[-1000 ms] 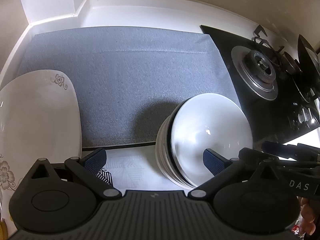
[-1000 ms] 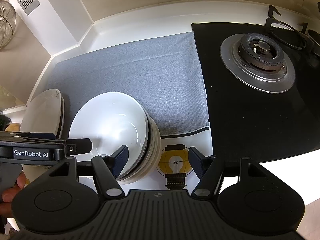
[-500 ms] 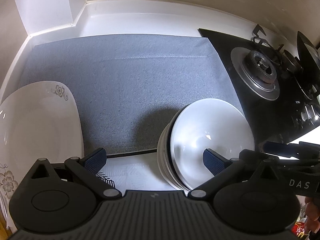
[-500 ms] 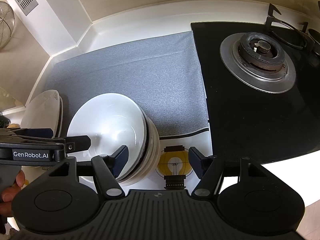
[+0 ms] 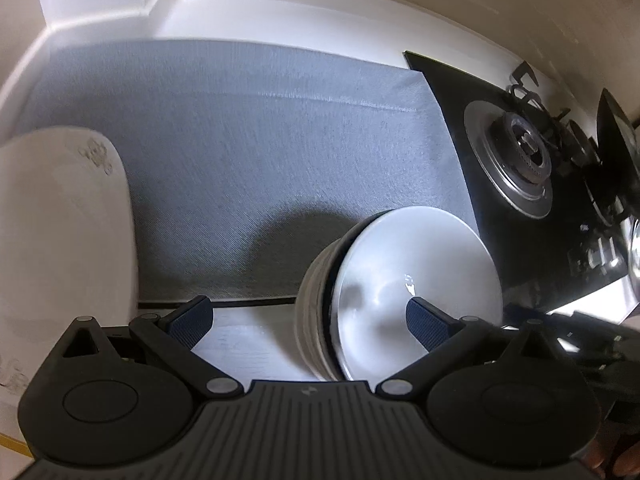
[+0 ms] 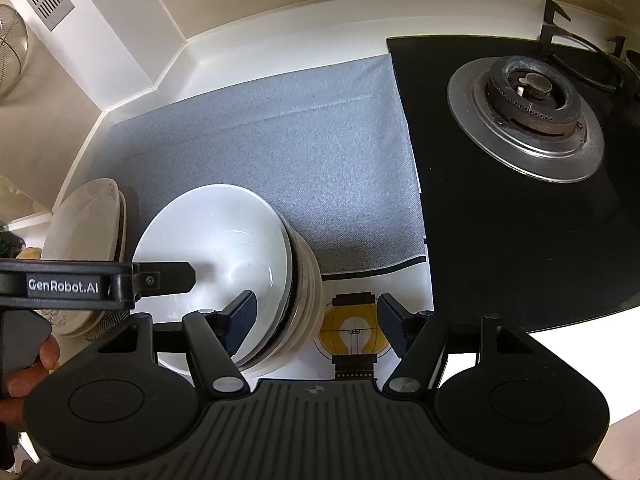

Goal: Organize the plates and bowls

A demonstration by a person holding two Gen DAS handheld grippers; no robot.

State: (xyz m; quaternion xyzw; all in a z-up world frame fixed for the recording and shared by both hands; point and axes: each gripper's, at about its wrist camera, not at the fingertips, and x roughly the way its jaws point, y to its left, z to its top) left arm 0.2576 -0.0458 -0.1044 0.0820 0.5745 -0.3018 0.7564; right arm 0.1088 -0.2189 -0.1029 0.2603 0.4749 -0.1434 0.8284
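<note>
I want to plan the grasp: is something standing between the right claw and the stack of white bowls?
Nothing visible does. The right claw is open around the near rim of the stack of white bowls; the left claw also reaches over it.

Home kitchen: gas burner [image 6: 528, 114], countertop [image 6: 256, 60].

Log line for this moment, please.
left gripper: open, over bowls | right gripper: open, at bowls' rim | plates: left
</note>
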